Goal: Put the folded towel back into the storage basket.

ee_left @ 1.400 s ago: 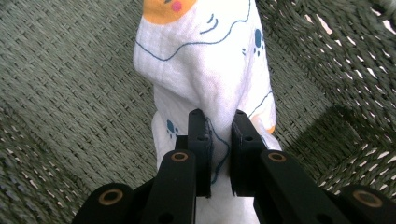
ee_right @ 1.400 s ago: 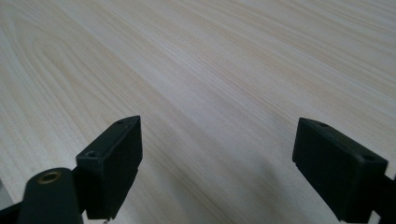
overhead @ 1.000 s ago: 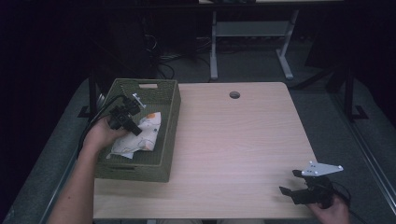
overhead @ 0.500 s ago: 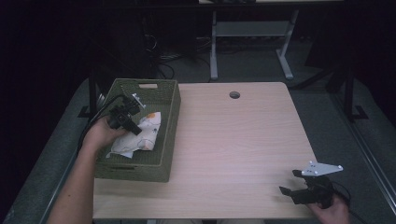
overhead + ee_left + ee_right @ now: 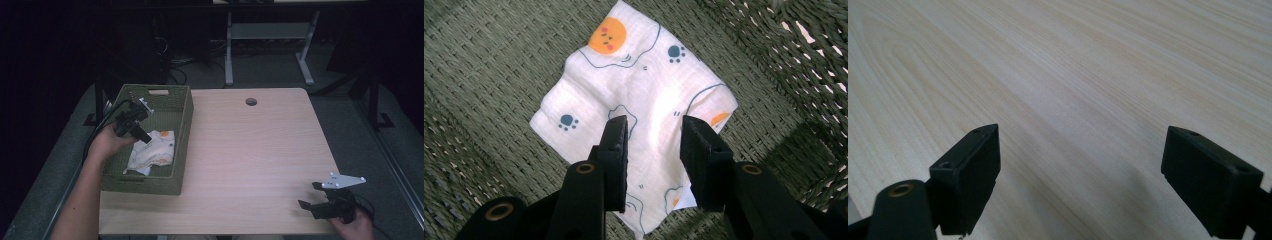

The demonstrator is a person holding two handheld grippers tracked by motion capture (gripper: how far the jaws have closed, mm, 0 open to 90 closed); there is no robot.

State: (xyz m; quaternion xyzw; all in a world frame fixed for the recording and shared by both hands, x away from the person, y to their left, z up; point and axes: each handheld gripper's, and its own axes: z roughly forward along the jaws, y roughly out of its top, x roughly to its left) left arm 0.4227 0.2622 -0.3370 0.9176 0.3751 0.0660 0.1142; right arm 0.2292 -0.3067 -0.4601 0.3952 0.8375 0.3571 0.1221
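White printed cloth (image 5: 644, 95) just let go in basket (image 5: 183, 125); left tool (image 5: 651, 132) opened partway, empty; right tool (image 5: 1080, 165) wide, empty.

Dim laboratory or office workroom: a light wood-grain desk (image 5: 260, 150) with a cable grommet hole (image 5: 251, 101), grey carpet, a white-framed bench (image 5: 265, 35) and tangled cables (image 5: 175, 75) beyond the grippers.

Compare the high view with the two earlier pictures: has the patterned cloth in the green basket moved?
No. The patterned cloth lies at the same spot against the woven green basket wall. The left gripper above it has just opened its fingers; nothing is pinched.
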